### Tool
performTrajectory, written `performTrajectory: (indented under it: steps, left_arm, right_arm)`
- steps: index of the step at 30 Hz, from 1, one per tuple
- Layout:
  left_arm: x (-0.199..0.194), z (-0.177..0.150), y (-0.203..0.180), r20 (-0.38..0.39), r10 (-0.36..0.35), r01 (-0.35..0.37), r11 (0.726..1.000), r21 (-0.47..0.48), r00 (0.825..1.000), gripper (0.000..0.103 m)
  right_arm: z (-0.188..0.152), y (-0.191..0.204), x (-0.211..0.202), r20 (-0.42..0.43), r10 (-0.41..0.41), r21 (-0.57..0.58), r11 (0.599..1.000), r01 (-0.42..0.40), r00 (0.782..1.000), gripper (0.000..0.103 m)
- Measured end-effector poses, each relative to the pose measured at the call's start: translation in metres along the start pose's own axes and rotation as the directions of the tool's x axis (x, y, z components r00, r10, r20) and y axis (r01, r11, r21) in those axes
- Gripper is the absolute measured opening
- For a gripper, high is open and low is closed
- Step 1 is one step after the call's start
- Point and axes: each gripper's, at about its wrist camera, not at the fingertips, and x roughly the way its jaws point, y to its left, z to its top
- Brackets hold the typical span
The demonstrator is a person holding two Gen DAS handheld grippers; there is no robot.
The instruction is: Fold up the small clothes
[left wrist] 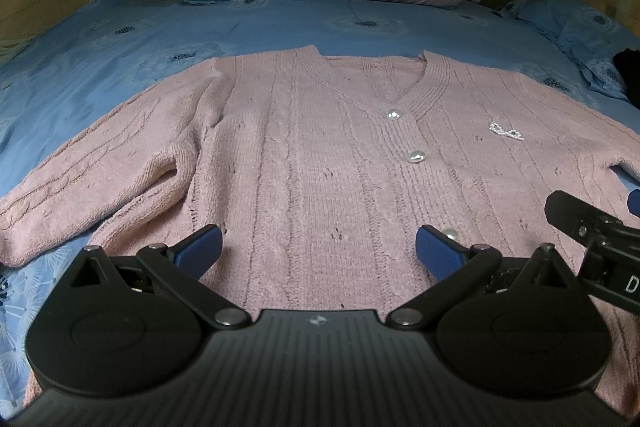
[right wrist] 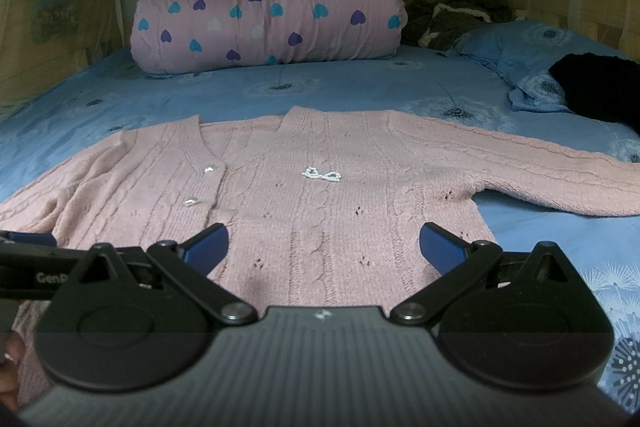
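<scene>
The blue bedsheet [right wrist: 280, 87] is carrying everything here, and the pink cardigan [left wrist: 320, 155] is lying spread flat on it, front up, collar pointing toward the heart-print quilt roll [right wrist: 268, 15] at the head end and hem nearest the cameras. Beyond the cardigan's right shoulder a blue pillow [right wrist: 516, 51] is sitting with a black garment [right wrist: 592, 87] on it.

The cardigan is looking like a thick, loosely cabled knit: soft, floppy, probably stretching and sagging under its own weight when lifted, and gripping the sheet rather than sliding. Its left sleeve [left wrist: 80, 187] is angling down alongside the body, partly bunched; its right sleeve [right wrist: 540, 167] is reaching straight out sideways. Either sleeve, taken near the cuff or shoulder seam where the knit is doubled, seems the safest hold. Pinching single-layer fabric is likely to pull the stitches.

The left gripper [left wrist: 318, 245] is hovering over the hem left of the button band, fingers wide apart and holding nothing. The right gripper [right wrist: 324, 247] is hovering over the hem right of the band, likewise spread and empty.

Pearl buttons [left wrist: 414, 157] and a small beaded bow [right wrist: 322, 175] on the chest are snag points worth avoiding.
</scene>
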Motion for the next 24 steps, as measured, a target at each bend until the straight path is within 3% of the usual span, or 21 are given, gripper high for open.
performTrajectory:
  steps: [14, 24]
  left_arm:
    - [-0.001, 0.007, -0.005, -0.03, -0.053, 0.054, 0.998, 0.044, 0.998, 0.103]
    - [0.0, 0.012, 0.002, -0.068, -0.063, 0.066, 0.997, 0.036, 0.996, 0.103]
  right_arm:
    - [-0.001, -0.008, 0.003, -0.019, -0.002, 0.047, 0.999, 0.003, 1.0, 0.103]
    - [0.021, -0.037, -0.006, -0.035, -0.035, 0.077, 0.996, 0.038, 0.999, 0.103]
